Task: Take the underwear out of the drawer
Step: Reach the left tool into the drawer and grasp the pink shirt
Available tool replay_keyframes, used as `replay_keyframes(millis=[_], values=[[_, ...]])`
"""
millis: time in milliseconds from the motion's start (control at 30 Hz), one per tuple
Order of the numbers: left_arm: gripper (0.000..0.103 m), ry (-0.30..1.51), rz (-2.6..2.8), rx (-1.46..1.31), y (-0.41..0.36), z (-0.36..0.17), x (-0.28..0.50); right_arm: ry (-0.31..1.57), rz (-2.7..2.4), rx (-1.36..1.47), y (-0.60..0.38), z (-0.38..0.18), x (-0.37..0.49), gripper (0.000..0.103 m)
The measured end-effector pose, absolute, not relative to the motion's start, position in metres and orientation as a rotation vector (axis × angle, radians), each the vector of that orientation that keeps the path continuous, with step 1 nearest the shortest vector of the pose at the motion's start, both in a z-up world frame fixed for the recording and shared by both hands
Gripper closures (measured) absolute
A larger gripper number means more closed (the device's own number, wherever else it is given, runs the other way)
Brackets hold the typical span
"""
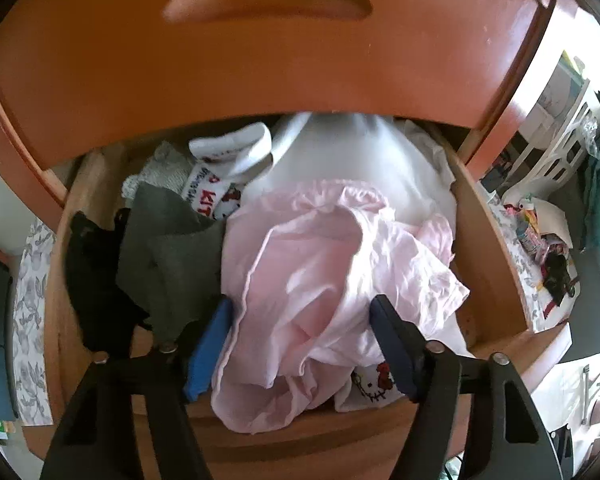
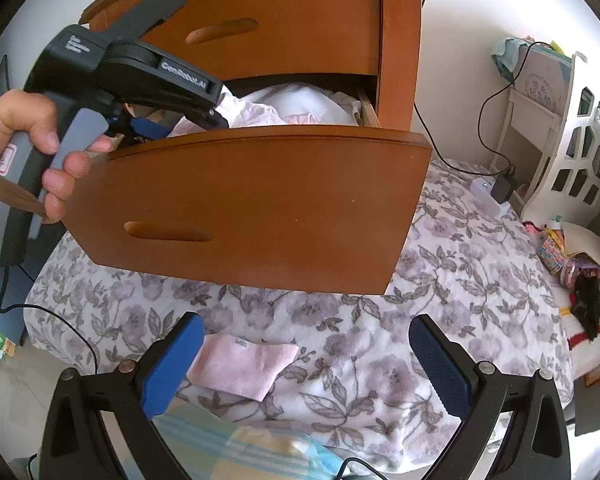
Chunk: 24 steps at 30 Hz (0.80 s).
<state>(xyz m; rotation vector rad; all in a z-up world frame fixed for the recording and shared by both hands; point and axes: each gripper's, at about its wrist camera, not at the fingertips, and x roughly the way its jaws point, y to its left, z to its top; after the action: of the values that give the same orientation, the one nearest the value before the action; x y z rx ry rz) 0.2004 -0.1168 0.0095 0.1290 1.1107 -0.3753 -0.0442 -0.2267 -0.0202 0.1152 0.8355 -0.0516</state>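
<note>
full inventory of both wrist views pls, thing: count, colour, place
drawer: 1, orange-brown wood, pulled open
upper drawer: 1, same wood, shut, above the open one
pink underwear: 1, pale pink, crumpled on top of the pile, drawer front
white garment: 1, white, behind the pink piece
cartoon-cat sock: 1, white with red print, back left
grey cloth: 1, grey-green, left
black cloth: 1, black, far left
folded pink cloth: 1, pink, on the floral bedspread
white shelf unit: 1, right edge
hand: 1, holding left gripper's handle
left gripper: jaws open either side of pink underwear
right gripper: jaws open, above the bedspread
</note>
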Motion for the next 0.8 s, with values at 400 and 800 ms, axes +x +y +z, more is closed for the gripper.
replay_keyframes(millis=[400,800], values=[[0.086,1.120,-0.405,0.164,-0.133,0.001,0.196,0.837,-0.055,0.117,-0.228,-0.021,-0.044,0.000],[0.093,1.056,-0.427,0.075,-0.106,0.017,0.179,0.833,-0.066,0.112,-0.226,-0.016,-0.048,0.000]])
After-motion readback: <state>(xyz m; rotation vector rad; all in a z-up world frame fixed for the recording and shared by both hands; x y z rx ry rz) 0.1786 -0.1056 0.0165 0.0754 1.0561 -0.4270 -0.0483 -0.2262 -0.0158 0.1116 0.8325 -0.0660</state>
